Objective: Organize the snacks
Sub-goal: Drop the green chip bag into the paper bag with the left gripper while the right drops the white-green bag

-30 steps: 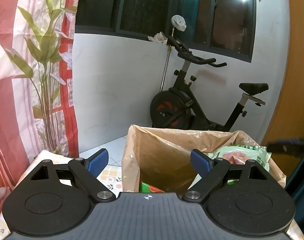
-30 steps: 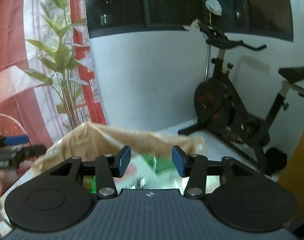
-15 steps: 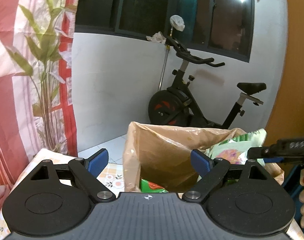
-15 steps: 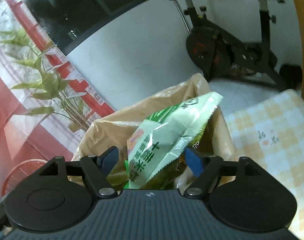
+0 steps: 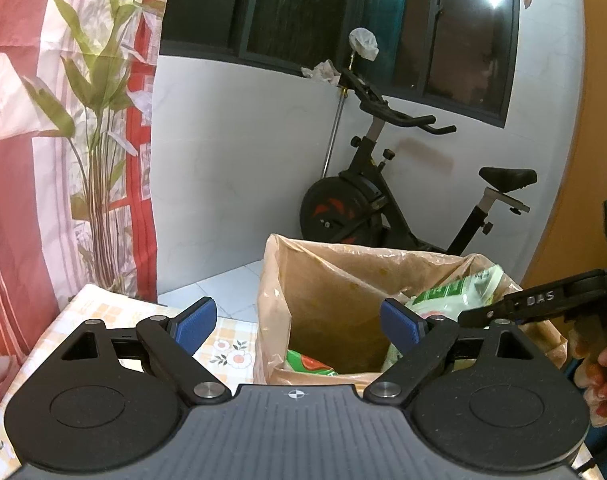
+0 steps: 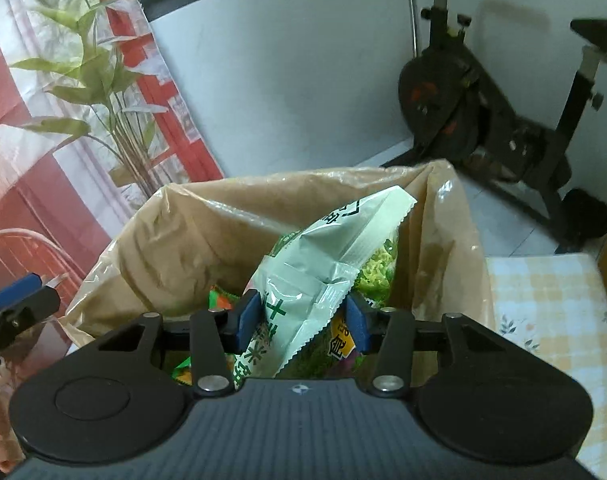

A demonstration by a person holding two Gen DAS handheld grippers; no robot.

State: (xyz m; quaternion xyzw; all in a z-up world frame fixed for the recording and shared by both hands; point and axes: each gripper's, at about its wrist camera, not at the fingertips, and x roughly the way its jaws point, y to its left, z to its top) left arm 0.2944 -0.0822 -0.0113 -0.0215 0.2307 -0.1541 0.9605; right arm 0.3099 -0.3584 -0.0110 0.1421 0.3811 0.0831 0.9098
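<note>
A brown plastic bag (image 5: pixel 335 280) stands open on the table, also in the right wrist view (image 6: pixel 191 236). A pale green snack packet (image 6: pixel 323 264) leans upright inside it, its top corner above the rim; it also shows in the left wrist view (image 5: pixel 459 292). My right gripper (image 6: pixel 301 320) is shut on the lower part of that packet, over the bag's mouth; it shows in the left wrist view (image 5: pixel 503 308) at the bag's right rim. My left gripper (image 5: pixel 299 320) is open and empty, in front of the bag. A green and red packet (image 5: pixel 307 362) lies at the bag's bottom.
The table carries a yellow checked floral cloth (image 5: pixel 227 344), also right of the bag (image 6: pixel 551 308). An exercise bike (image 5: pixel 383 200) stands on the floor behind the table by a white wall. A red leaf-print curtain (image 5: pixel 63 140) hangs at left.
My right gripper has closed from a wide stance onto the green packet, which now sits a little lower in the bag. My left gripper has stayed open and in place.
</note>
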